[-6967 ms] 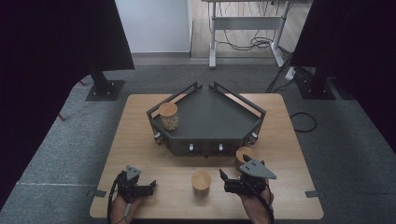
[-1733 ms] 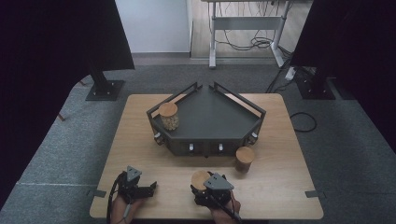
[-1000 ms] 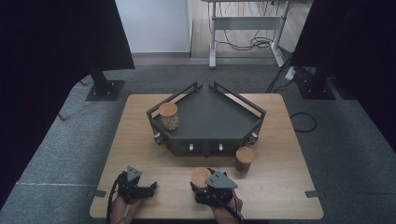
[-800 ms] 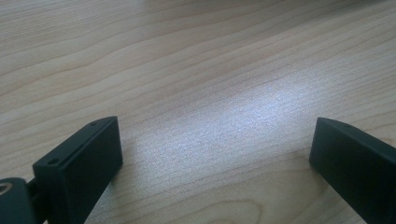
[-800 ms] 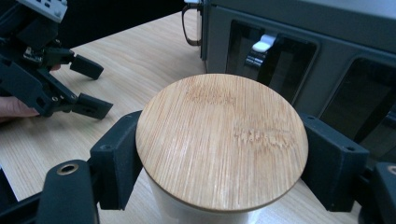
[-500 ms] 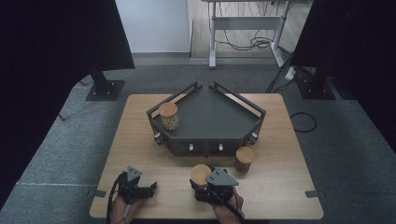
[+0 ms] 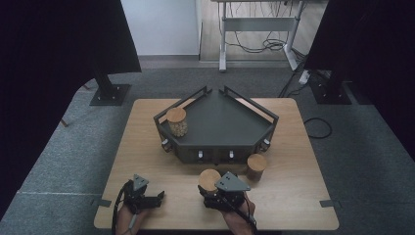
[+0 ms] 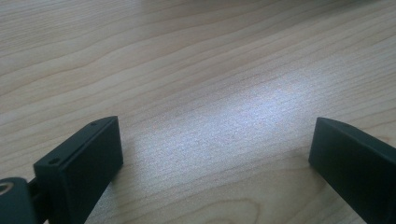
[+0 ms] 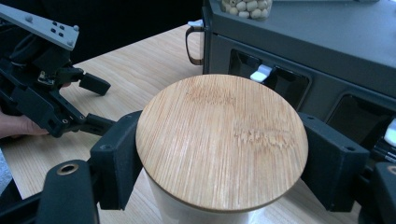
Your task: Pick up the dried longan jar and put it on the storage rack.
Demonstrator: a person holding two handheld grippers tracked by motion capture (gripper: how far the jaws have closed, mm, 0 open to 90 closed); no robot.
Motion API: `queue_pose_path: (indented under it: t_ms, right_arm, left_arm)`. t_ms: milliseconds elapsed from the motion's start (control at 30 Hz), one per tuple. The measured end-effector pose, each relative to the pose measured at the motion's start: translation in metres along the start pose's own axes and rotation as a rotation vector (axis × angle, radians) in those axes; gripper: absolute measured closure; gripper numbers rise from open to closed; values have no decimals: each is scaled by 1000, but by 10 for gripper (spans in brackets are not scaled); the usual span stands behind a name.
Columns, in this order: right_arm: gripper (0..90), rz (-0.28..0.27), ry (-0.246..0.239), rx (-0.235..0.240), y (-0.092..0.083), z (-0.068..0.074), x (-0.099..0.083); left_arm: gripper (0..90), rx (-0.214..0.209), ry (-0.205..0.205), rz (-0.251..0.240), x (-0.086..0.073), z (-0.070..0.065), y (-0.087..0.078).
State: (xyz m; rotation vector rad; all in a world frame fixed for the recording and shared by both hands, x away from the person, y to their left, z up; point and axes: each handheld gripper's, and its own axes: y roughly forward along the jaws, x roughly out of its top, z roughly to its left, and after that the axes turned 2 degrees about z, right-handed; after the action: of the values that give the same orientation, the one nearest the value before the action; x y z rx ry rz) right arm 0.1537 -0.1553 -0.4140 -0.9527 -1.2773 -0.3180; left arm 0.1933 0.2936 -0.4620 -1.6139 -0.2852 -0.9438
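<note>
Right gripper view: right gripper (image 9: 224,154) fingers clamp bamboo-lidded jar (image 9: 222,140) on tabletop (image 7: 147,147) before dark tray (image 7: 220,122). Left gripper (image 8: 215,154) fingers wide, empty. Lift straight, keep jar upright.

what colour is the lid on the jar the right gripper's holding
Light tan bamboo with fine straight grain; the lid shows best in the right gripper view, between the right gripper jaws.

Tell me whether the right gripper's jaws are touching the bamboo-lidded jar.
Touching. The right gripper view shows the right gripper with both jaws pressed against the jar just under its lid.
</note>
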Motion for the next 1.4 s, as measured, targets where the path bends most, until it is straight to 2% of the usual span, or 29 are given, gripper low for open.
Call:
queue_pose_path:
  t_ms: [567,1400]
  right_arm:
    - [226,-12,-33,-1,-3,-6,20]
    - [226,-13,-42,6,-3,-28,57]
  left_arm:
    - [25,0,0,0,0,0,0]
    - [25,0,1,0,0,0,0]
